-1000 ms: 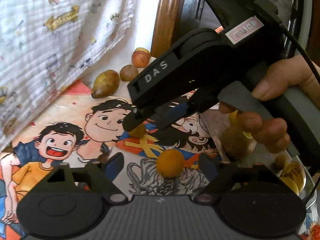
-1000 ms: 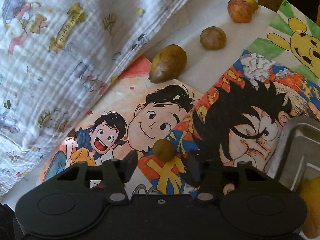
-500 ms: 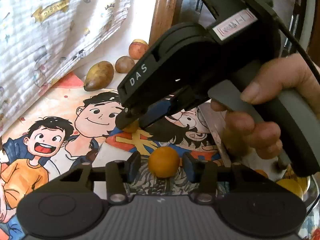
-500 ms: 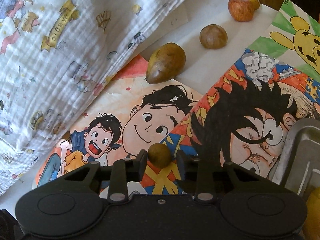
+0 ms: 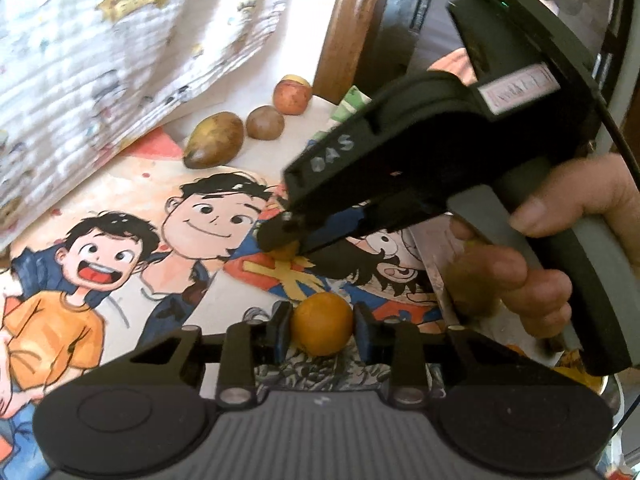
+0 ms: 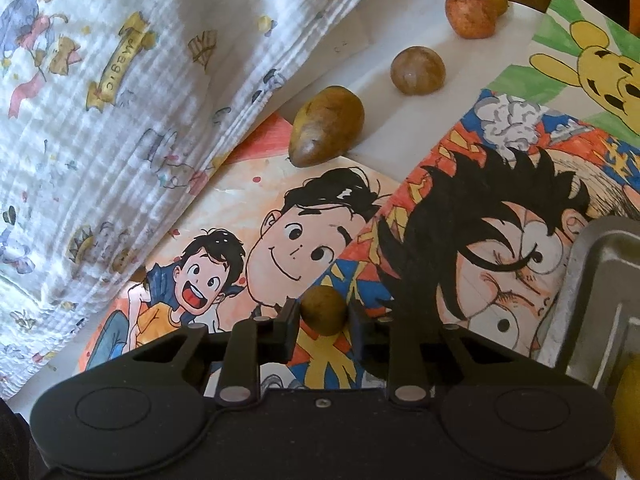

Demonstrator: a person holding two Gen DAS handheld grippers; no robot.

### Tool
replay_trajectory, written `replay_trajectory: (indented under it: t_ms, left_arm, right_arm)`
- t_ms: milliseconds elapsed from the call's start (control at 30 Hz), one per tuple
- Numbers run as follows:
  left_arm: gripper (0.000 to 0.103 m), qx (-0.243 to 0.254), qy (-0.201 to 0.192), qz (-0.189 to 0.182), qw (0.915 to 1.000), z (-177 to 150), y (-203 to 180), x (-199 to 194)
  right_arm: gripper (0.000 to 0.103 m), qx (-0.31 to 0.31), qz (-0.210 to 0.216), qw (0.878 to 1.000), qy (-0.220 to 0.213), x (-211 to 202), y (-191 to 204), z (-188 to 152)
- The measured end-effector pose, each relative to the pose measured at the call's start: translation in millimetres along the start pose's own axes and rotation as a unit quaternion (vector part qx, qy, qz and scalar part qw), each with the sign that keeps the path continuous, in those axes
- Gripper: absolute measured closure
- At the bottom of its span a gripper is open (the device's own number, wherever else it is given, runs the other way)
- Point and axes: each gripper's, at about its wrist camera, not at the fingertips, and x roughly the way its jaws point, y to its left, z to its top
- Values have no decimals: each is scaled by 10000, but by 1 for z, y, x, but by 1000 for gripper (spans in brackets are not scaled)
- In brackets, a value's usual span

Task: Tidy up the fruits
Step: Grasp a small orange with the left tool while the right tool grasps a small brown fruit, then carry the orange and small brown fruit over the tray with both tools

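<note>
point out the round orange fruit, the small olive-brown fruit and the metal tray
round orange fruit (image 5: 322, 323), left wrist view, front face
small olive-brown fruit (image 6: 323, 309), right wrist view, middle
metal tray (image 6: 600, 280), right wrist view, corner rim

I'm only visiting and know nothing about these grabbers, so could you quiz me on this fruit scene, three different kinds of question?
1. True or false: the left gripper has an orange fruit between its fingers.
2. Multiple choice: the small fruit in the right gripper is A) bright red, B) olive-brown, C) white.
3. Fill the blank: at the right edge of the right wrist view stands a metal ____.

Key:
1. True.
2. B.
3. Tray.
</note>
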Motion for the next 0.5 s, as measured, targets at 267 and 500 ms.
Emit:
replay_trajectory:
  t_ms: [267, 500]
  left_arm:
    - [68, -208, -43, 216, 9995, -4, 0, -15]
    - [68, -261, -229, 275, 9990, -6, -10, -35]
  right_arm:
    - [75, 73, 30, 9998, -157, -22, -2, -12]
    - [75, -69, -98, 9982, -592, -62, 10, -33]
